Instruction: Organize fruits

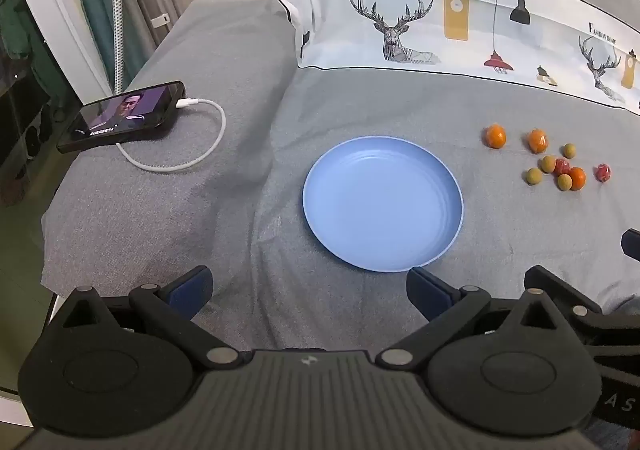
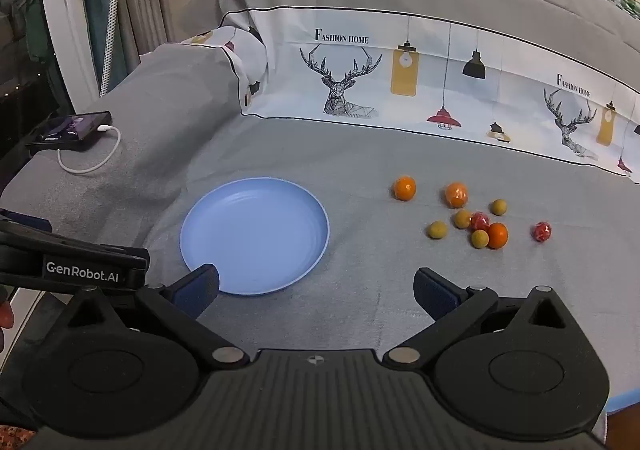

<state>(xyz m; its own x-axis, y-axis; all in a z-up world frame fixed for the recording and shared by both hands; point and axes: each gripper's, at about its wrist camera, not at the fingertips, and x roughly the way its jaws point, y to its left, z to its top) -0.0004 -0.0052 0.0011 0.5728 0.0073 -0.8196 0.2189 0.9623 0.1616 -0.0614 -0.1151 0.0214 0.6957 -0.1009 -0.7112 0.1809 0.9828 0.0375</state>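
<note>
**Both tongs wide and empty above the bed**

The left tongs (image 1: 310, 290) and right tongs (image 2: 316, 288) stand spread apart, gripping nothing. Just ahead at 12 o'clock of the left tongs lies the blue plate (image 1: 340, 218), empty, on the grey bedsheet (image 2: 360, 154). The fruits (image 2: 480, 224) sit scattered at 2 o'clock, well apart from the plate. A phone (image 1: 120, 116) rests at 10 o'clock.

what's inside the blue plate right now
Nothing: the plate shows only its bare blue bottom. All the fruits lie on the grey sheet to its right. A right gripper finger covers a bit of the near rim.
</note>
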